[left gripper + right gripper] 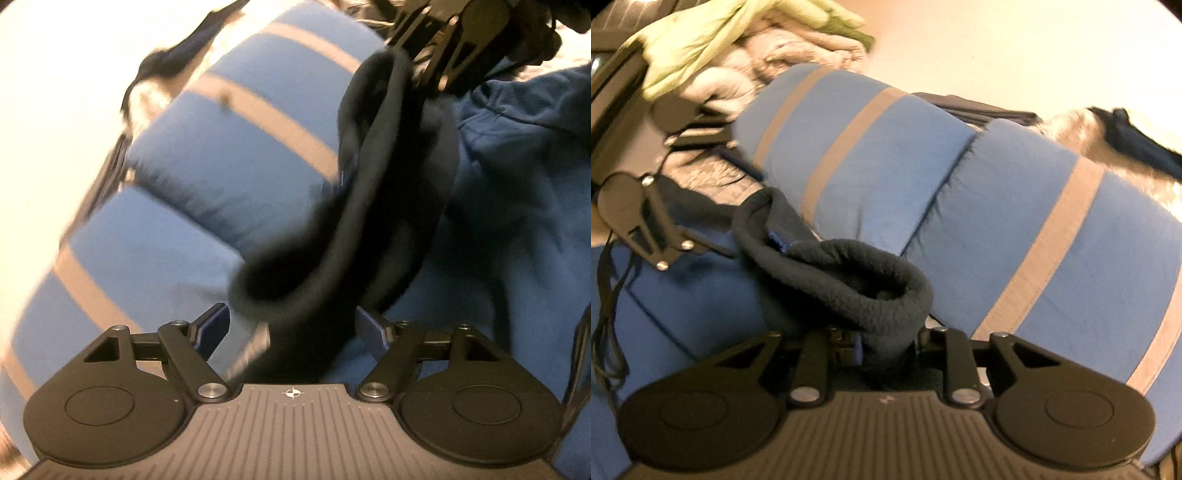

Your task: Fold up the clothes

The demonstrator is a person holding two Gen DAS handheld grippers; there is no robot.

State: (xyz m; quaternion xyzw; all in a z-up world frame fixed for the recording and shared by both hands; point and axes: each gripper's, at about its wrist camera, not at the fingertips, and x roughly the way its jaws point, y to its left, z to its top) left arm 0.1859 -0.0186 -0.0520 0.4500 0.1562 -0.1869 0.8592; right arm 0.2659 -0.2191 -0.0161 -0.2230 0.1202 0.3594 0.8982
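A dark navy fleece garment (369, 206) stretches in a rolled band between both grippers, over a blue bed cover (517, 221). In the left wrist view my left gripper (293, 326) stands open; the fleece passes between its blue pads (214, 326) without being pinched. The right gripper (447, 48) shows at the top, at the far end of the band. In the right wrist view my right gripper (882, 343) is shut on the fleece garment (849, 280), whose open cuff bulges over the hidden fingertips. The left gripper (661, 229) is at the left edge.
A blue cushion with tan stripes (923, 177) lies right behind the fleece. A pile of grey and light green clothes (731, 48) sits behind it, and a dark garment (1145, 144) lies at the far right. Black cables (609, 314) hang at the left.
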